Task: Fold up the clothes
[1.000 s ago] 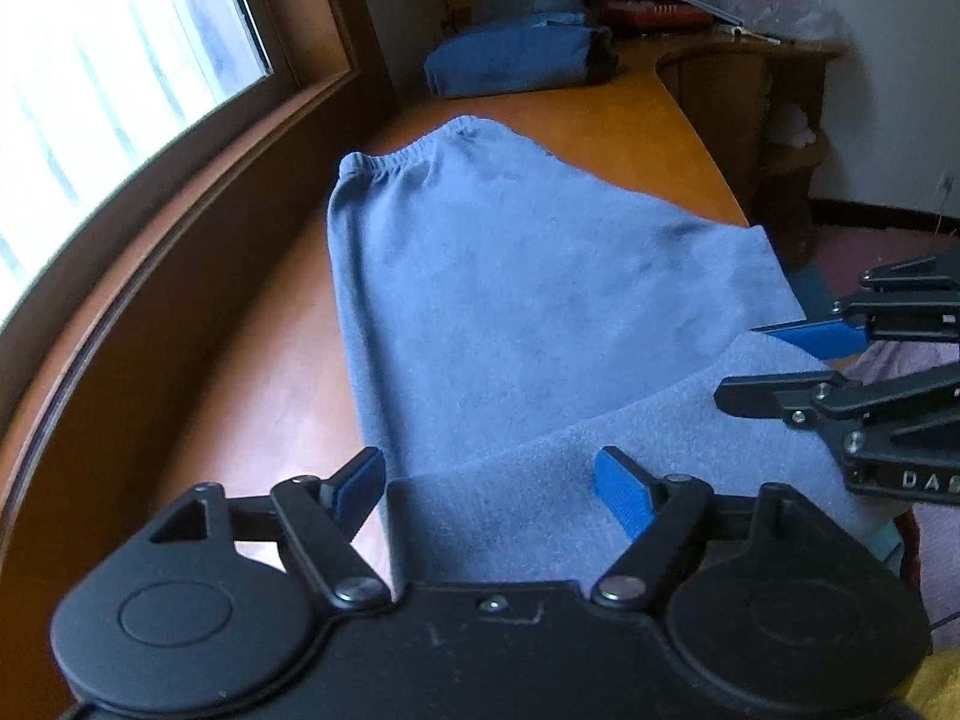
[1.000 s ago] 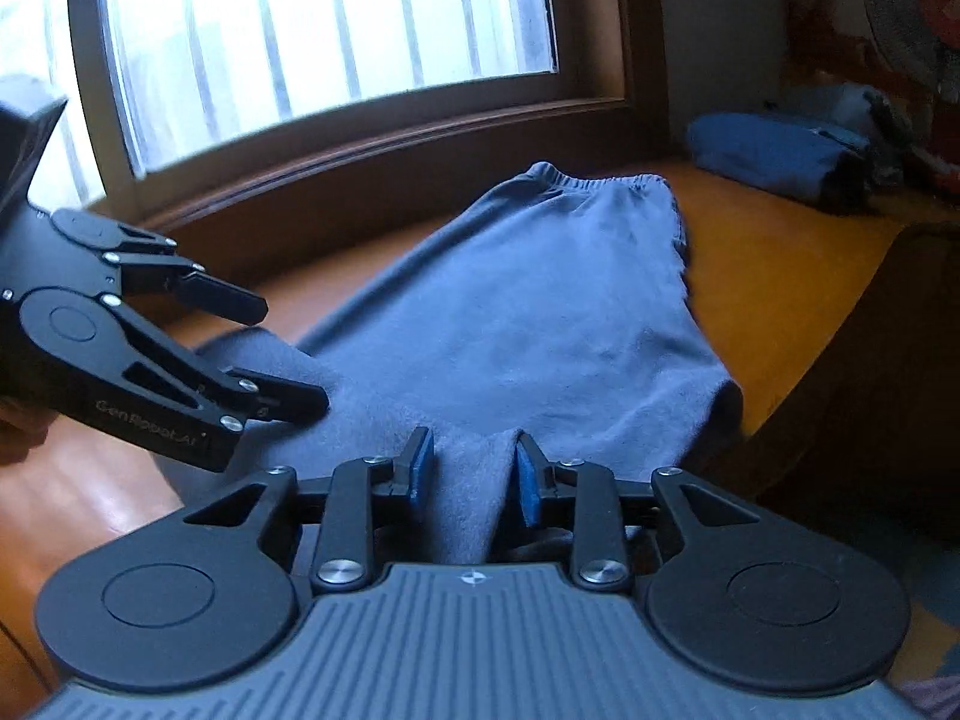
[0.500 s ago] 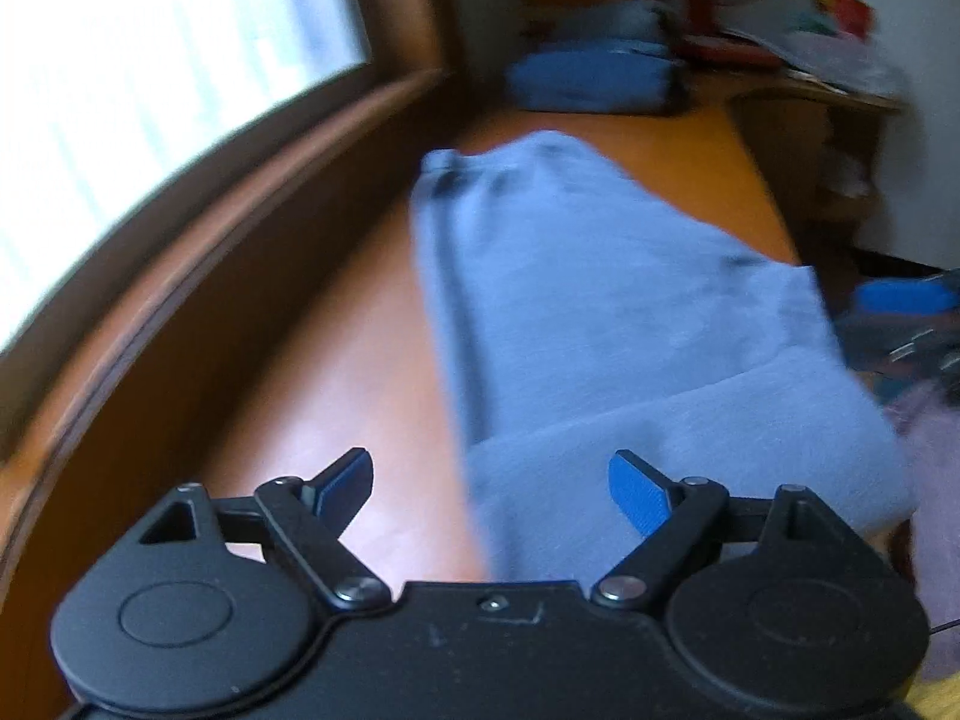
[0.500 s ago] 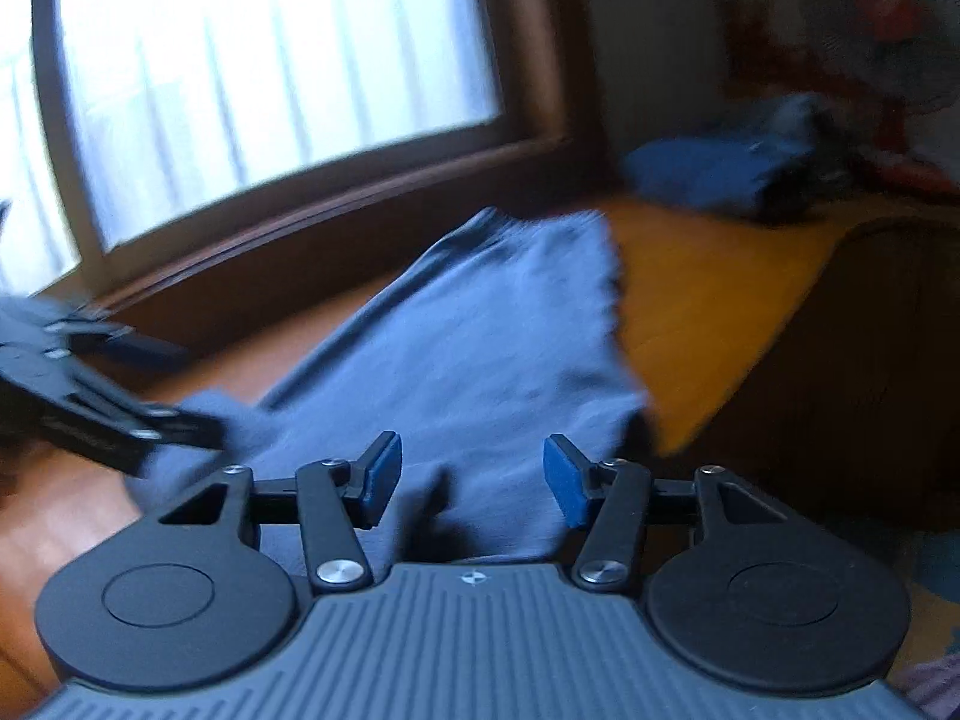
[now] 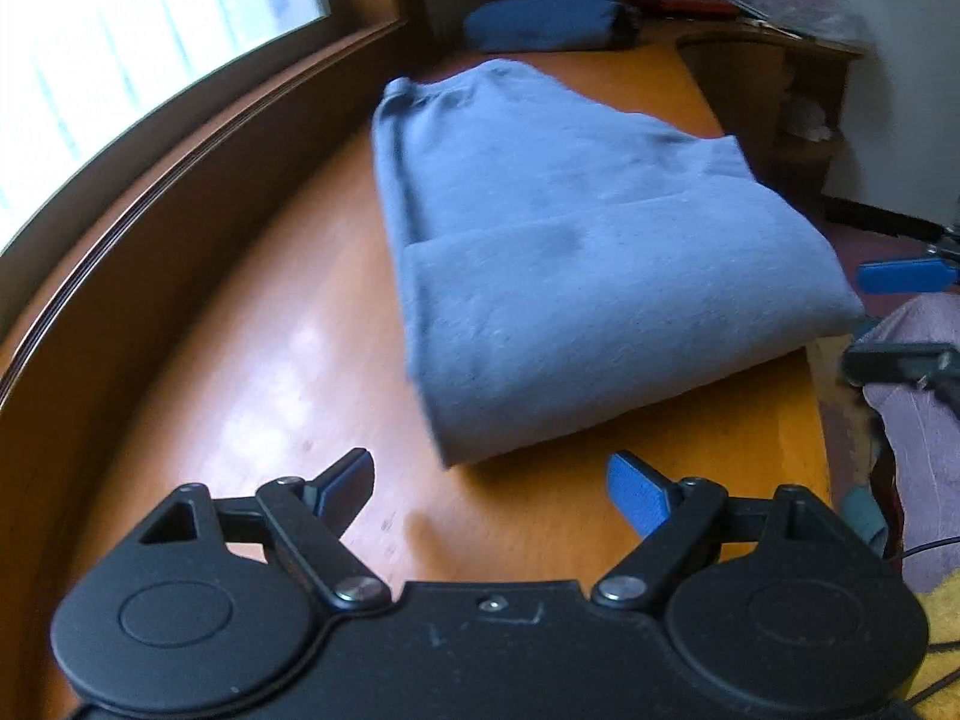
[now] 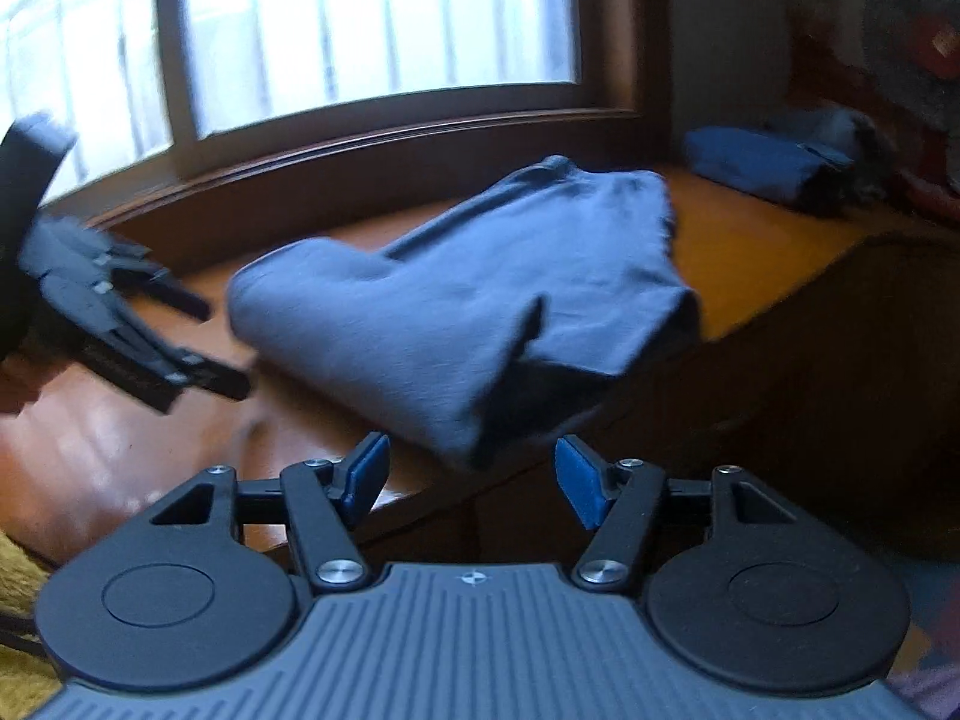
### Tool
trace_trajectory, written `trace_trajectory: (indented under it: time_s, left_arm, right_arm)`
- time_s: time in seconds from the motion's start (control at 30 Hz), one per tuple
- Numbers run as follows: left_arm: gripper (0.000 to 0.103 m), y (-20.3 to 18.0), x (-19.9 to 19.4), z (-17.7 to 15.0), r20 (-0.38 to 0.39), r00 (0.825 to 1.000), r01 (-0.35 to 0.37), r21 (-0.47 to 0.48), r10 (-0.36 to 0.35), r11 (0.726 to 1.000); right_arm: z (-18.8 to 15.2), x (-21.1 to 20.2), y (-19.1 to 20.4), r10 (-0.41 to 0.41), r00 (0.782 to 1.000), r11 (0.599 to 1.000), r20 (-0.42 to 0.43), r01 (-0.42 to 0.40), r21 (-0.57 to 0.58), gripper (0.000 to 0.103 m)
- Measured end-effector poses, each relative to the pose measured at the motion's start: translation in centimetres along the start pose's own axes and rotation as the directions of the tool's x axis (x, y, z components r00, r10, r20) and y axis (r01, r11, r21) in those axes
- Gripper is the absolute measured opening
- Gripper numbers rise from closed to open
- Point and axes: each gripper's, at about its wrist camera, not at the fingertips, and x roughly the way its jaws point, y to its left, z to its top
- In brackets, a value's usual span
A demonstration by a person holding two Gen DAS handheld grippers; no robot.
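Where the orange wooden table curves below the window, the grey-blue garment lies folded over itself, one corner overhanging the table edge. Folded blue clothes sit beyond it. The left gripper and right gripper both stand with jaws spread and empty, just short of the cloth.
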Motion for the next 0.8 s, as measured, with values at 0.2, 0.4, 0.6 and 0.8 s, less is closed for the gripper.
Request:
trace_trajectory:
  time_s: [0.2, 0.4, 0.6, 0.8]
  left_arm:
    - [0.080, -0.3, 2.3, 0.9, 0.026, 0.998, 0.052, 0.019, -0.053, 0.998]
    - [0.061, -1.1, 1.9, 0.9, 0.025, 0.997, 0.073, 0.033, -0.074, 0.997]
    - [0.059, -1.2, -1.1, 0.7, 0.040, 0.990, 0.137, -0.004, -0.137, 0.991]
    - [0.059, -1.8, -4.3, 0.6, 0.068, 0.988, 0.134, 0.024, -0.136, 0.991]
  right_arm:
    - [0.1, 3.2, 2.2, -0.044, 0.999, 0.994, 0.011, 0.045, -0.099, 0.059]
    - [0.4, 3.4, 2.7, -0.028, 1.000, 0.989, -0.015, 0.025, -0.148, 0.034]
    - [0.6, 0.4, 1.5, 0.047, 0.998, 0.995, -0.039, -0.051, -0.087, 0.033]
    - [1.3, -2.8, 1.2, 0.109, 0.994, 0.991, -0.026, -0.110, -0.080, 0.033]
